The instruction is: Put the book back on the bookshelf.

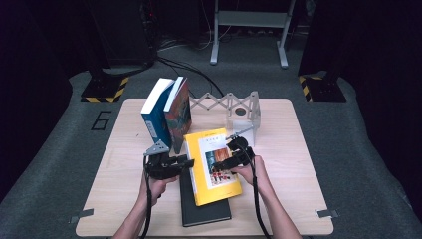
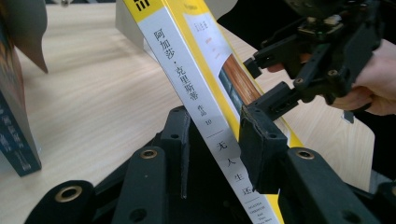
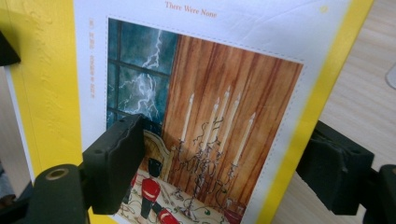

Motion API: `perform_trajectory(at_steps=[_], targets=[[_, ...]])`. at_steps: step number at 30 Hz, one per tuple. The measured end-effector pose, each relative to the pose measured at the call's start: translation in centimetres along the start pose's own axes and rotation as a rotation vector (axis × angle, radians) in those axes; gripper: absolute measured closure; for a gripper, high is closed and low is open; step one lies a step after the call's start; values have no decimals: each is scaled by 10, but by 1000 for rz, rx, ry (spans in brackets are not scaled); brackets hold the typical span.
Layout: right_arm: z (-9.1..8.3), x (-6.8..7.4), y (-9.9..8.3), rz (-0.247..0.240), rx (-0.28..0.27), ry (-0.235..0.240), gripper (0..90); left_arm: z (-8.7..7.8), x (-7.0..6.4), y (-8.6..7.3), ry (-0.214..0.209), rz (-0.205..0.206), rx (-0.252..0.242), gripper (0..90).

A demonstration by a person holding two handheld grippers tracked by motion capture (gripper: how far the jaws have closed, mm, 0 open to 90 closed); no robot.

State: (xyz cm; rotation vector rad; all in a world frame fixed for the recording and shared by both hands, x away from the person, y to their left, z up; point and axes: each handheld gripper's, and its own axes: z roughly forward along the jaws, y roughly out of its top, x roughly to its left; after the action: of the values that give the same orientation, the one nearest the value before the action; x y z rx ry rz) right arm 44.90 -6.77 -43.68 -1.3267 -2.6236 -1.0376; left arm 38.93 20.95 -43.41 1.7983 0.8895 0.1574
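Two grippers meet on one yellow paperback book w/ a white cover panel and candle picture (image 1: 213, 164), near the middle of the light wood bench (image 1: 124, 199), slightly toward the near edge. Book is tilted, spine side raised; its lower part rests over a flat black hardcover book (image 1: 204, 211) lying by the near edge.

Left gripper (image 1: 185, 163) comes in from the left-edge side; in the left gripper view its jaws sit on either side of the white spine (image 2: 205, 112), one pad pressed on the cover face, the other just beside the spine on the back side – clamped on the book as far as I can tell.

Right gripper (image 1: 230, 160) reaches over the book's far-right part. In the right gripper view the jaws stand wide apart, one over the cover picture (image 3: 205, 121), the other past the yellow edge above the bench – open, not squeezing.

Toward the far-left corner: blue book (image 1: 157, 117) and dark patterned book (image 1: 178, 117) stand leaning together. Grey metal expanding book rack (image 1: 234, 107) stands at the far edge, just behind the yellow book.
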Motion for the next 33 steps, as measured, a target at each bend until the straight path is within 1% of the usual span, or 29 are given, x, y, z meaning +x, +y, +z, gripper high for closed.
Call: perform_trajectory(at_steps=[1, 2, 4, 5, 6, 8, 9, 10, 11, 12, 13, 14, 15, 17, 18, 19, 20, 21, 23, 25, 26, 28, 30, 32, 33], targets=[[1, -2, 0, 11, -8, 15, 193, -1, 0, 1, -3, 4, 3, 648], [1, -4, 0, 29, -31, 32, 191, 0, -1, 2, -1, 12, 0, 649], [3, -7, 1, 34, -29, 53, 185, 0, -2, 3, -5, 27, -3, 654], [4, -8, 1, 33, -39, 60, 187, 0, -3, 4, -4, 37, 1, 654], [5, -7, 2, 27, -36, 60, 192, 0, -4, 5, -3, 41, -3, 655], [3, -5, 3, 17, -51, 32, 225, 0, -4, 6, -2, 56, -3, 656], [2, -5, 2, 17, -64, 25, 266, -2, -4, 7, 1, 55, -11, 660], [-1, -6, 2, 12, -80, 16, 308, -3, -3, 8, 0, 69, -10, 663], [-3, -5, 2, 17, -99, 15, 328, -4, -3, 9, -3, 63, -18, 667], [-4, -5, 2, 16, -109, 13, 345, -4, -3, 10, 2, 73, -18, 672], [-5, -5, 2, 2, -115, -3, 362, -5, -3, 11, 3, 78, -20, 673], [-6, -3, 2, 5, -120, -8, 368, -5, -3, 12, 2, 86, -23, 675], [-7, -2, 2, -1, -134, -18, 383, -6, -3, 14, 8, 101, -22, 678], [-9, -1, 3, -10, -160, -34, 412, -8, -3, 16, 10, 112, -37, 686], [-12, 1, 3, -9, -176, -44, 423, -9, -3, 17, 9, 117, -34, 692], [-13, 2, 3, -21, -188, -55, 436, -10, -3, 18, 11, 115, -44, 697], [-16, 4, 3, -20, -206, -63, 447, -10, -4, 19, 9, 112, -44, 703], [-17, 4, 4, -32, -215, -70, 454, -11, -4, 21, 13, 122, -48, 706], [-20, 7, 5, -49, -246, -91, 472, -13, -4, 23, 7, 125, -41, 715], [-22, 8, 5, -66, -268, -104, 487, -14, -4, 24, 10, 130, -44, 720], [-24, 10, 5, -68, -277, -108, 494, -15, -4, 25, 12, 135, -42, 723], [-26, 12, 5, -84, -299, -127, 508, -16, -5, 27, 15, 134, -39, 727], [-28, 16, 5, -100, -320, -141, 515, -18, -6, 28, 11, 143, -43, 732], [-31, 19, 5, -123, -344, -162, 525, -20, -8, 29, 16, 162, -44, 738], [-32, 20, 5, -132, -355, -170, 526, -21, -10, 30, 19, 162, -51, 742]])
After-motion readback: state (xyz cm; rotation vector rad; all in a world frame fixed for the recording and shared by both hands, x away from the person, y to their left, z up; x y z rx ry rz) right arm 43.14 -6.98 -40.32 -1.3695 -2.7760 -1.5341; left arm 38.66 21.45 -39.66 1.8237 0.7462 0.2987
